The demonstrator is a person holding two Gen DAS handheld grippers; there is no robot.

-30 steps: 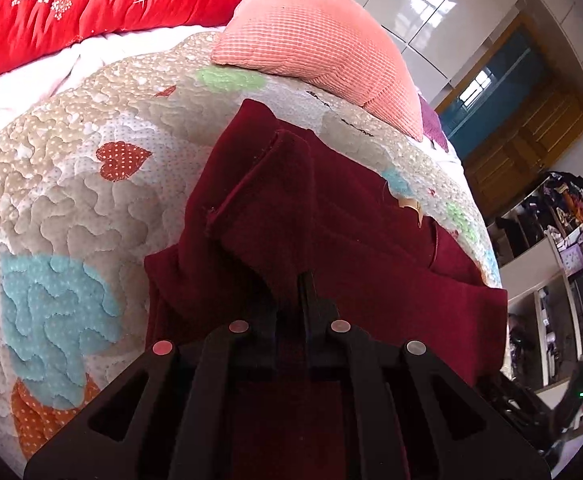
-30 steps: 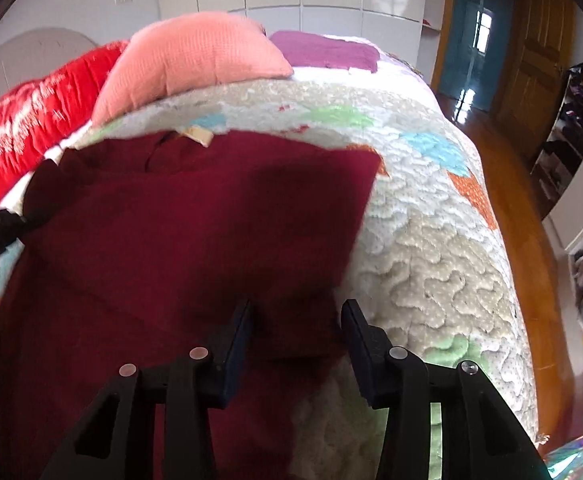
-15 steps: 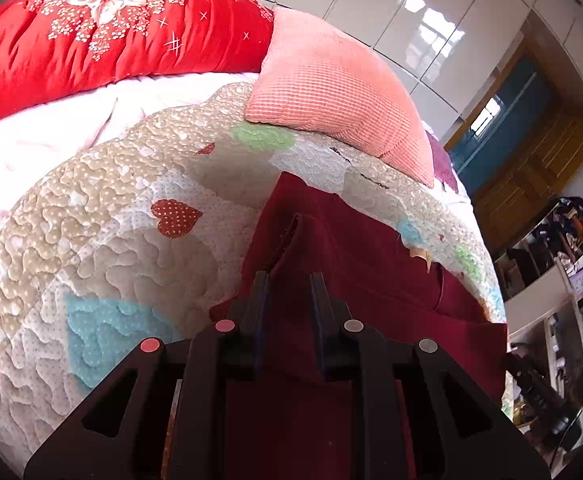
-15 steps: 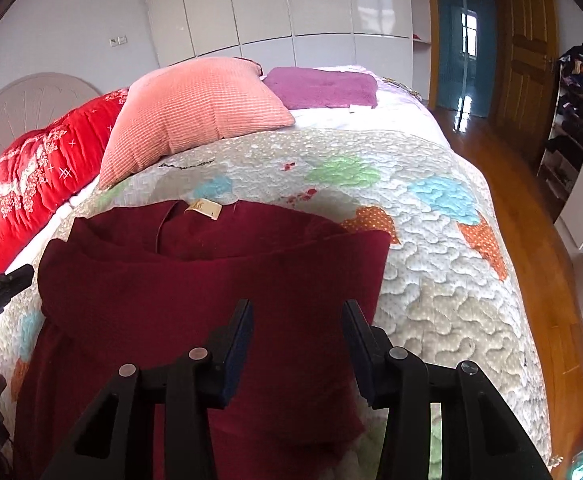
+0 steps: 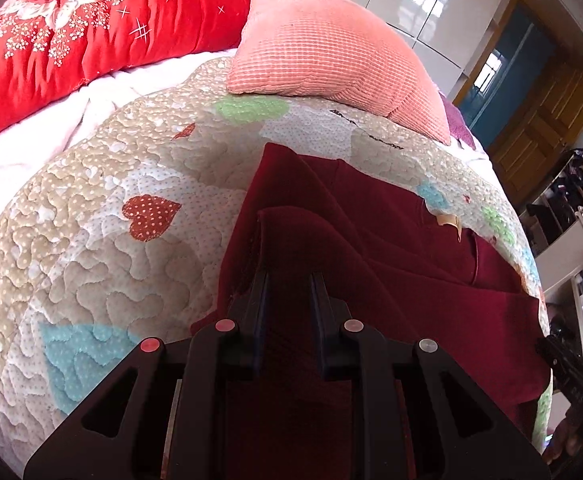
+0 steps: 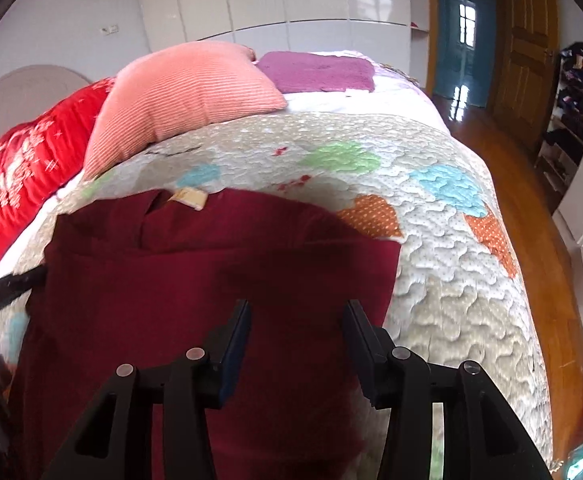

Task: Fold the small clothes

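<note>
A dark red garment [image 5: 371,248] lies on the bed, its near part folded over toward the collar. A beige tag [image 6: 189,199] shows at the neck, just past the folded edge. My left gripper [image 5: 290,280] hangs over the garment's left edge. Its jaws stand a little apart and the cloth lies under them, not pinched. Over the garment's [image 6: 211,280] right half, my right gripper [image 6: 297,308] has its jaws opening wider with nothing between the pads. The left gripper's black tip [image 6: 11,284] shows at the left edge of the right wrist view.
The bed has a patchwork quilt [image 5: 111,200]. A pink pillow [image 5: 331,48] and a red floral duvet [image 5: 71,32] lie at the head end, and a purple cloth [image 6: 315,72] beyond them. A wooden floor [image 6: 531,200] and cluttered shelves [image 6: 579,80] are to the right.
The left jaws have parted and let go of the cloth they pinched. The folded layer now lies flat. Both grippers have drawn back and the right one has risen.
</note>
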